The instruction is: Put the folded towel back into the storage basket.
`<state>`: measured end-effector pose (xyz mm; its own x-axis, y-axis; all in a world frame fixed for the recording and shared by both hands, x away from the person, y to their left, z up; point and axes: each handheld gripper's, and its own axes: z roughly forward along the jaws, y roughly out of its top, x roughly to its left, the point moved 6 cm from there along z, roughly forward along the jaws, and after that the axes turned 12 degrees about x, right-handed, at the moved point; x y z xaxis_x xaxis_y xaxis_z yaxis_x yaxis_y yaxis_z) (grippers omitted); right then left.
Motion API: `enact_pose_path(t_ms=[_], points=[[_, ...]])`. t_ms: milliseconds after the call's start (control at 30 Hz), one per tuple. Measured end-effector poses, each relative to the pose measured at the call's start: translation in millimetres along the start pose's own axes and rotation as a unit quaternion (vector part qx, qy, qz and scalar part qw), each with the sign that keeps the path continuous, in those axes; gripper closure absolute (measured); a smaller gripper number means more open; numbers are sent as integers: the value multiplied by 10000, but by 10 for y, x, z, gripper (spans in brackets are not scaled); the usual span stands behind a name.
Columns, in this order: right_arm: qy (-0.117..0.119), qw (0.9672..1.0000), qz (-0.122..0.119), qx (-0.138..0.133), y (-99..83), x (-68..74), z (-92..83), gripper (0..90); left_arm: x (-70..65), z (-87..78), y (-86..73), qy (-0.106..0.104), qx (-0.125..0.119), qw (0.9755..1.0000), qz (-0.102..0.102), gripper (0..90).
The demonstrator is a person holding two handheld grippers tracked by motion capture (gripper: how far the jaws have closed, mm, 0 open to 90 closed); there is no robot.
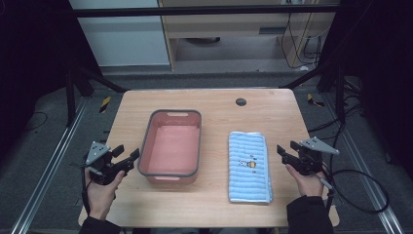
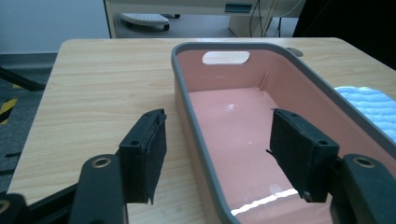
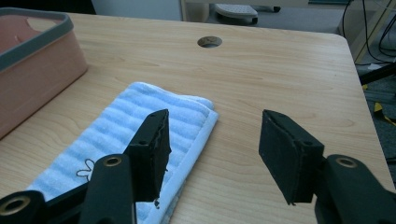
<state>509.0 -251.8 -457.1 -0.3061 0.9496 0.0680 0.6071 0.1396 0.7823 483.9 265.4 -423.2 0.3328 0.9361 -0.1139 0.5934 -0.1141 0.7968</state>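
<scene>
High view shows my left claw released at the 9 o'clock side of the pink plastic basin, with nothing between its jaws, and my right claw also released, just at 3 o'clock of the folded blue towel lying flat on the tabletop. I judge the towel soft, light and limp; pinching its near long edge through all layers looks safest.

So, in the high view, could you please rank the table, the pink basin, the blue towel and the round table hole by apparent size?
1. Table
2. Pink basin
3. Blue towel
4. Table hole
</scene>
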Motion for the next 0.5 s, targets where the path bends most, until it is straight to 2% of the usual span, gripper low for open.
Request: enact_pose_path(t_ms=[133,267,300,333,433,500], points=[[83,10000,16,-51,58,7,-20,441,-115,41,57,-22,-11,10000,84,349],[65,10000,-28,-60,93,15,-23,435,-217,69,99,-53,-26,9999,151,350],[79,9999,-55,-81,120,27,-29,434,-278,83,120,-90,-40,9998,178,351],[79,9999,-55,-81,120,27,-29,434,-278,83,120,-90,-40,9998,178,350],[94,9998,-89,-134,176,45,-43,431,-427,108,176,-167,-73,9994,301,352],[107,9998,-84,-132,186,51,-46,430,-458,114,189,-178,-80,9993,322,351]])
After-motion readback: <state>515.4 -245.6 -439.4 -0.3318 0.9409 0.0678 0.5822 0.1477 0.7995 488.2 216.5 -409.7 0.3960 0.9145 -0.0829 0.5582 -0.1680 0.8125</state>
